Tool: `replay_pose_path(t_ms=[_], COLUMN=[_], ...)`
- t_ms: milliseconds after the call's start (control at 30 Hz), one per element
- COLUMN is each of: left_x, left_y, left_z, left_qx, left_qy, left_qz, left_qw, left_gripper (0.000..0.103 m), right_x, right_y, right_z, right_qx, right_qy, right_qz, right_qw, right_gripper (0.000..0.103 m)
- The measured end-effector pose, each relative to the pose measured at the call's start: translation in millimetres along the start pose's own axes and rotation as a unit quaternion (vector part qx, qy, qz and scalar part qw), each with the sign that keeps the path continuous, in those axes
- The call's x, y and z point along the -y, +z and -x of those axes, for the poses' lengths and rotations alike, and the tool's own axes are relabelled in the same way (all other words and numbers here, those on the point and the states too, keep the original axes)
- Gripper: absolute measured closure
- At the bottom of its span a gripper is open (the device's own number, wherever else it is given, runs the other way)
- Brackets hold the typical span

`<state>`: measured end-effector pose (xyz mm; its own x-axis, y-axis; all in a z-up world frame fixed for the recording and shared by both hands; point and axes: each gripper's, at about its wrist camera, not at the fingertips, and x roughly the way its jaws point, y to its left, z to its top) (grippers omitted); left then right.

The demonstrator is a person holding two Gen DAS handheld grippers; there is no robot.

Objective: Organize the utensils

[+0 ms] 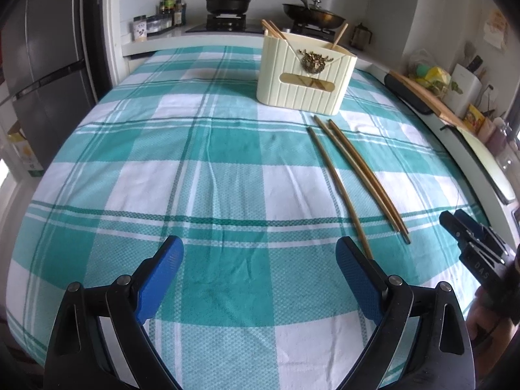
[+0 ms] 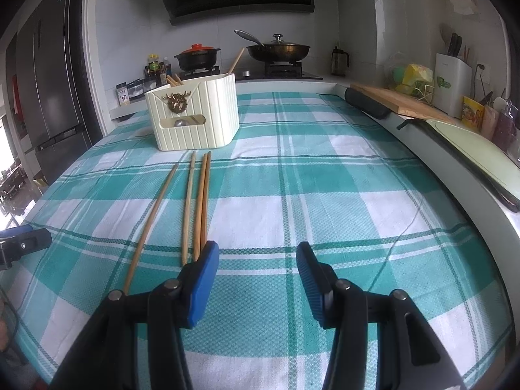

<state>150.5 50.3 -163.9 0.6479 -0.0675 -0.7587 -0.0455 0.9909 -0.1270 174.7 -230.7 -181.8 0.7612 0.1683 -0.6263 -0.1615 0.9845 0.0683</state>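
Chopsticks [image 2: 191, 204] loose on cloth: four. Cream holder [image 2: 195, 115]: one. Stove: two pots [image 2: 197, 57].

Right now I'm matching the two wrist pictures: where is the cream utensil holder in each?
Left wrist: cream utensil holder upper centre-right, beyond the loose chopsticks.
Right wrist: cream utensil holder upper left of centre.
Shared landmark: the red-lidded pot on the stove.

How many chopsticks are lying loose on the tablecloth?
4: one chopstick lies apart on the left, a single beside it, then a touching pair. More stand in the cream holder.
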Motion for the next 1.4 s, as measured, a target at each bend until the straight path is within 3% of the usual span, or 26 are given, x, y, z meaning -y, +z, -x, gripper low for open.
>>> replay_pose_path(t_ms=[533, 900, 1100, 1300, 1400], left_x=[12, 12, 9, 31, 46], left_y=[12, 11, 26, 55, 65], left_z=[-2, -10, -19, -32, -47], left_qx=[0.017, 0.006, -0.003, -0.001, -0.007], left_qy=[0.033, 0.037, 0.008, -0.022, -0.024], left_qz=[-0.03, -0.034, -0.021, -0.039, -0.051], left_qw=[0.9989, 0.9987, 0.9997, 0.999, 0.9984], left_gripper=[0.008, 0.008, 0.008, 0.007, 0.007], right_x=[3, 3, -6, -12, -19], right_y=[-1, -2, 35, 74, 87], right_z=[-2, -7, -15, -46, -73], right_qx=[-0.007, -0.02, -0.049, -0.082, -0.106], right_qy=[-0.002, 0.002, 0.047, 0.092, 0.116], right_qz=[-0.002, -0.004, 0.032, 0.051, 0.07], right_qw=[1.0, 1.0, 0.997, 0.991, 0.985], right_gripper=[0.052, 0.052, 0.052, 0.053, 0.065])
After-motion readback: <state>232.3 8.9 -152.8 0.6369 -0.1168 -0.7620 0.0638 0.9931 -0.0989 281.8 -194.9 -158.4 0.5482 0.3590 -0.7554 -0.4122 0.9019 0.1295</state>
